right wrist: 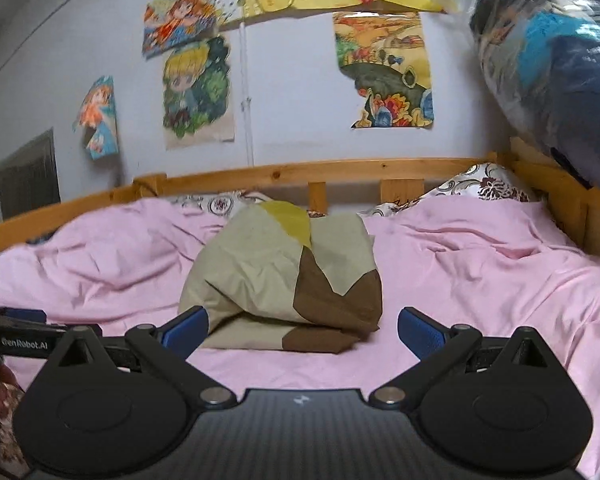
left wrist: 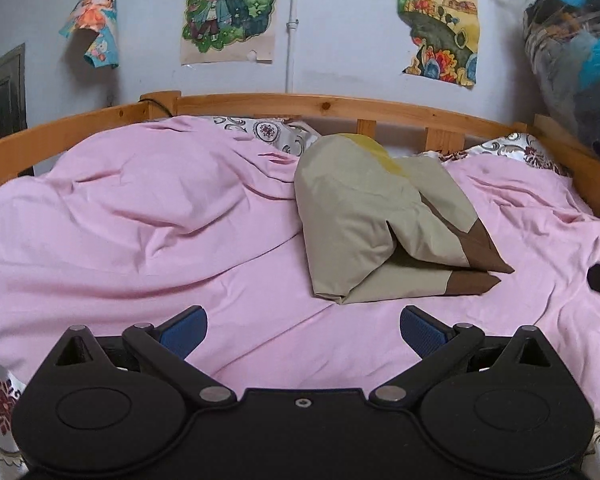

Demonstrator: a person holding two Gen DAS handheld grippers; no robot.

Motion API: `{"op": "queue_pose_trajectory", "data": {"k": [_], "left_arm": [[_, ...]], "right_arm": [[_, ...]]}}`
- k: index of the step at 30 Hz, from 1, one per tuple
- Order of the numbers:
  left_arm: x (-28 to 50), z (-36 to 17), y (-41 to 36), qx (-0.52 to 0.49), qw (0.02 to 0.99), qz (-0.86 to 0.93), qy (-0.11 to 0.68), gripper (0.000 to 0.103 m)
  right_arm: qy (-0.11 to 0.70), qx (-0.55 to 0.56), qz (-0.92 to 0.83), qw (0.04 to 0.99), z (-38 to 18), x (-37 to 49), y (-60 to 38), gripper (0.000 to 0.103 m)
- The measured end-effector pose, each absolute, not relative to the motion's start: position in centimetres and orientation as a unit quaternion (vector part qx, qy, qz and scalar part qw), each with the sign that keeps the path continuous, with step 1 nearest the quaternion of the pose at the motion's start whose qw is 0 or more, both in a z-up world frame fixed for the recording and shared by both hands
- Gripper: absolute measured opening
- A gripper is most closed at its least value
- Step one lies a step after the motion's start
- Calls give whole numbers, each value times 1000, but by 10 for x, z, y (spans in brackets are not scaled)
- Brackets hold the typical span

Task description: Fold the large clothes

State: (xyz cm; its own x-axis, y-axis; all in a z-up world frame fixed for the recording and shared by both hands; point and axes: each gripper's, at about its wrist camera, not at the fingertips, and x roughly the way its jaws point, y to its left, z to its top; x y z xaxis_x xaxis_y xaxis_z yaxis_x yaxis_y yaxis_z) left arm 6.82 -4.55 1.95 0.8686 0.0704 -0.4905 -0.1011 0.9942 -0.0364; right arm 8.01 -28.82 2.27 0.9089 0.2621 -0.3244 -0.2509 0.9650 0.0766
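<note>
Beige-brown garment (right wrist: 284, 280) sits mid-bed on pink sheet (left wrist: 140, 220) already in a lumpy folded bundle, so prob. near done w/ tidying left; left gripper (left wrist: 303, 330) & right gripper (right wrist: 302, 330) both wide apart, empty.

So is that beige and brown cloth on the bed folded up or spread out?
Folded. The beige and brown garment sits as a compact, layered bundle on the pink sheet, its edges stacked; neither open gripper touches it.
</note>
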Motion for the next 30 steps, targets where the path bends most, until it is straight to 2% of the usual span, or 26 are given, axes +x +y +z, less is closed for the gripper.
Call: {"op": "queue_pose_trajectory", "data": {"k": [30], "left_arm": [[64,22,-45,-34,966,46,252,102]], "right_arm": [[171,-2,124,977,13,82,-284,103]]}}
